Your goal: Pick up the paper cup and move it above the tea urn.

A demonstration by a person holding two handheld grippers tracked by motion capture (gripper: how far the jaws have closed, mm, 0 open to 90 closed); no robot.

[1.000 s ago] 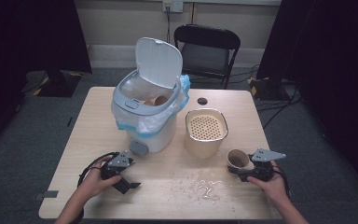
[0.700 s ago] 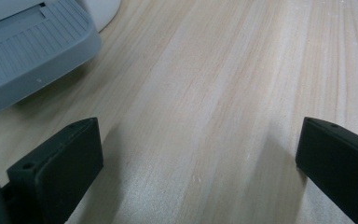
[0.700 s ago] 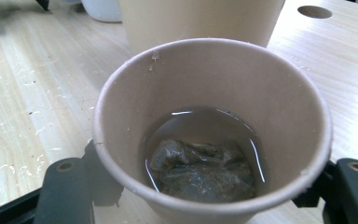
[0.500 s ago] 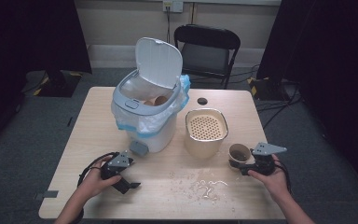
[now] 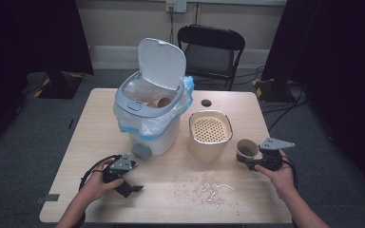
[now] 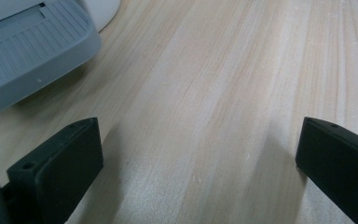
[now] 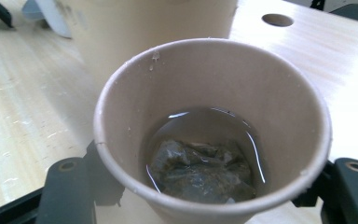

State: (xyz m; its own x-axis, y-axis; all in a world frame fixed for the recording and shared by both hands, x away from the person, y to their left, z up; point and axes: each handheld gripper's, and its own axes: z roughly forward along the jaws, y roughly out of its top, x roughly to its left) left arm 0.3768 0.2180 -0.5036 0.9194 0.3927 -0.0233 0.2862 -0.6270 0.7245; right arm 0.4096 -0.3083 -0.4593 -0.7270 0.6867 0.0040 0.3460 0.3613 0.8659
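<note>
**Cup held at right, left gripper idle on the table**

In the high view I see a wooden table (image 5: pixel 100 118) across the middle of the frame. My right gripper (image 5: pixel 247 159) sits at the lower right, its jaws clamped on a brown paper cup (image 5: pixel 247 149) held upright just right of a beige strainer tub (image 5: pixel 210 134). In the right gripper view the cup (image 7: pixel 212 126) takes up the centre of the frame, a black jaw on each side of it, with a little liquid and a dark wet tea bag (image 7: pixel 200 170) at its bottom.

My left gripper (image 5: pixel 123 183) rests at the lower left, jaws wide apart and holding nothing; in the left gripper view they frame bare wood, with the bin's grey pedal (image 6: pixel 28 51) at the upper left.

A white bin (image 5: pixel 152 114) stands centre left, lid up, lined with a bag. Crumbs (image 5: pixel 211 190) lie scattered at the lower centre. A black chair (image 5: pixel 211 47) stands beyond the table.
</note>
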